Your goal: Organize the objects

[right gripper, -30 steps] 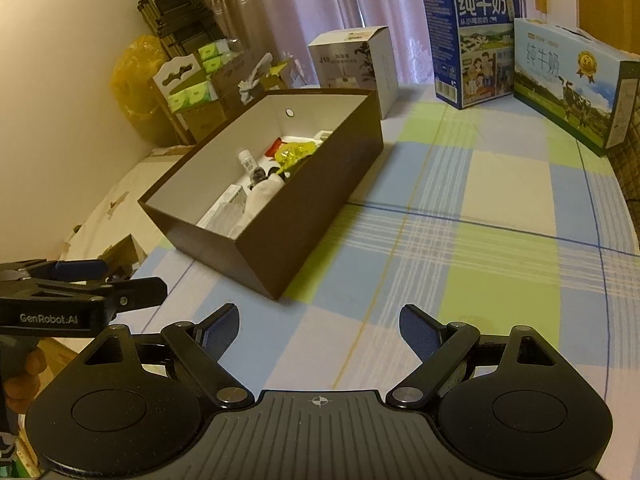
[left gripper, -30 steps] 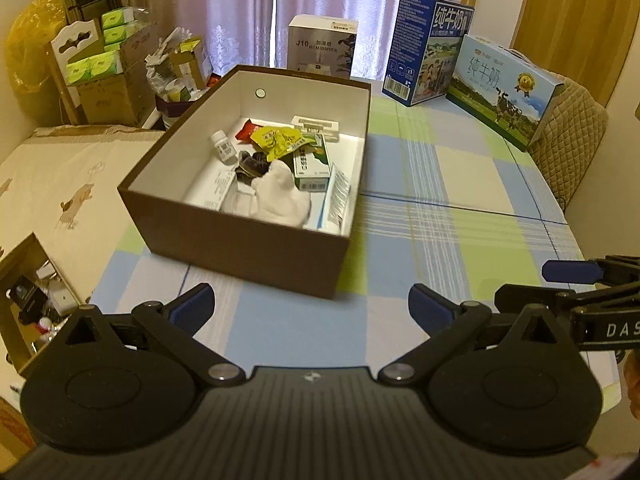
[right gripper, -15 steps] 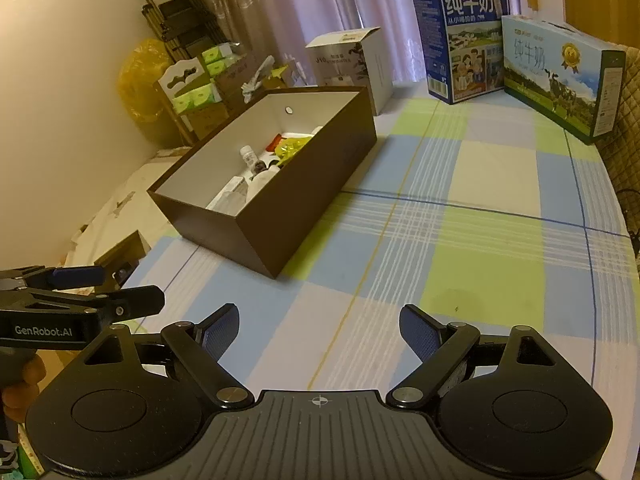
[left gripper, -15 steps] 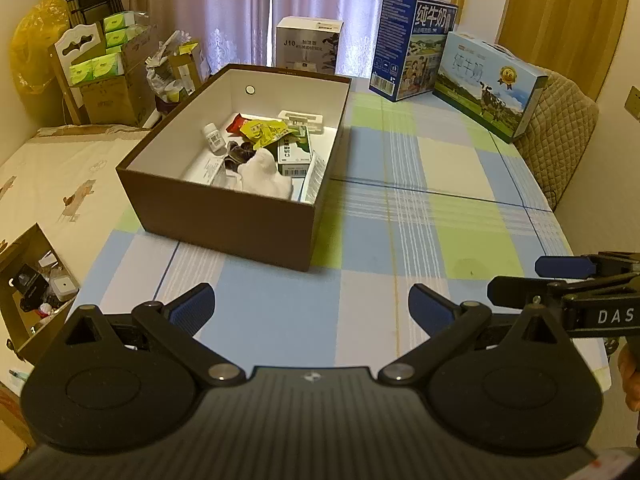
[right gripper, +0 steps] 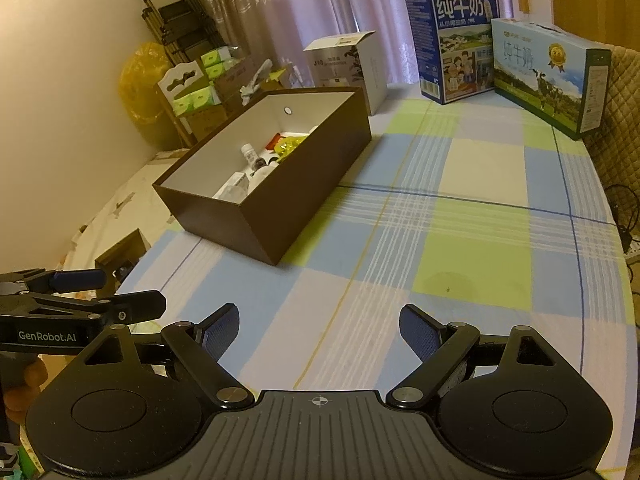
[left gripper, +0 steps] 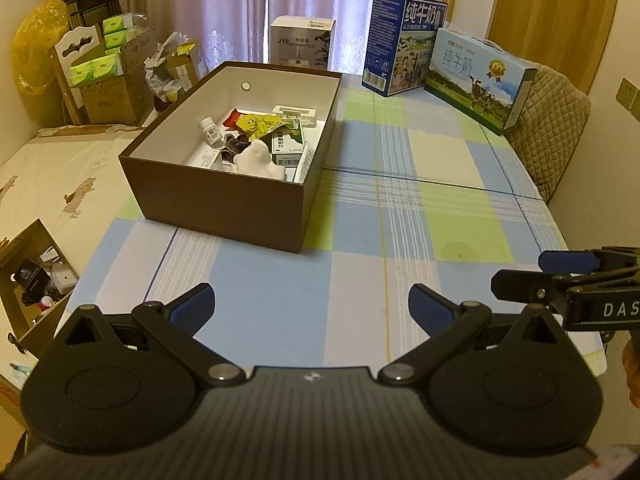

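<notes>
Both grippers empty, jaws spread wide: left gripper [left gripper: 311, 309] and right gripper [right gripper: 319, 327] sit low-centre of their frames over the checked tablecloth [left gripper: 400, 208]. Brown box [left gripper: 224, 196] is upper-left of centre, holding a white bottle [left gripper: 211, 129], yellow packet [left gripper: 259, 123], green carton [left gripper: 286, 143] and white cloth [left gripper: 256, 159]. Two milk cartons [left gripper: 404, 40] stand upper right, well apart from the box.
</notes>
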{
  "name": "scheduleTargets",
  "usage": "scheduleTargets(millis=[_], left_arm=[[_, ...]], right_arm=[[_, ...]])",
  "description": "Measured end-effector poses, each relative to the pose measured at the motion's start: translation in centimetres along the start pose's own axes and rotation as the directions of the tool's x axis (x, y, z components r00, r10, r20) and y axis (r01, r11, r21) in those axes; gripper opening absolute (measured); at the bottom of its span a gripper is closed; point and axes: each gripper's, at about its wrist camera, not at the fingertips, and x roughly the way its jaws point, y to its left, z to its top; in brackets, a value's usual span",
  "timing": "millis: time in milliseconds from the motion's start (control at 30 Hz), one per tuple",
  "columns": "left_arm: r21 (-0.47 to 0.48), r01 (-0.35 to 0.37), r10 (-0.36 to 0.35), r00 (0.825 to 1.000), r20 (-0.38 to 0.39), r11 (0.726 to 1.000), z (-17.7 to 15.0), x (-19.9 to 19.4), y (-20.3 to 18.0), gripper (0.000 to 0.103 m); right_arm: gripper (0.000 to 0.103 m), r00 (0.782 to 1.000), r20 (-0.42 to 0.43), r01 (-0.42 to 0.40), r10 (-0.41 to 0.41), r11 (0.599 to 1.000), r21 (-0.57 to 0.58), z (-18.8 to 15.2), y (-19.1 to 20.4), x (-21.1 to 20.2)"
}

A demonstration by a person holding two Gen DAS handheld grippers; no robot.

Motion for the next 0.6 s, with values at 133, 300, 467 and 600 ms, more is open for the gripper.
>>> scheduleTargets(millis=[133,300,467,600], left_arm=[[0.0,0.004,-0.004,1.0,0.0,1.0,-0.4,-0.3,-0.1,0.102],[0.006,0.011,-0.011,1.0,-0.004,1.0,-0.7,-0.5,-0.4,0.102],[0.01,0.017,-0.017,1.0,-0.012,1.0,-1.1,-0.4,-0.7,0.102],[0.013,0.019,-0.019,1.0,-0.015,1.0,-1.2,-0.4,-0.8,0.102]], right_arm=[[0.085,1.0,-0.002,0.007,-0.007,1.0,0.005,-0.5,-0.1,-0.4],[0.085,1.0,-0.008,0.015,-0.015,1.0,0.014,-1.0,-0.3,-0.7],[0.085,1.0,-0.009,0.018,-0.018,1.0,0.018,-1.3,-0.5,-0.9],[0.085,1.0,-0.01,0.019,-0.019,1.0,0.023,-1.5,-0.6,-1.0]])
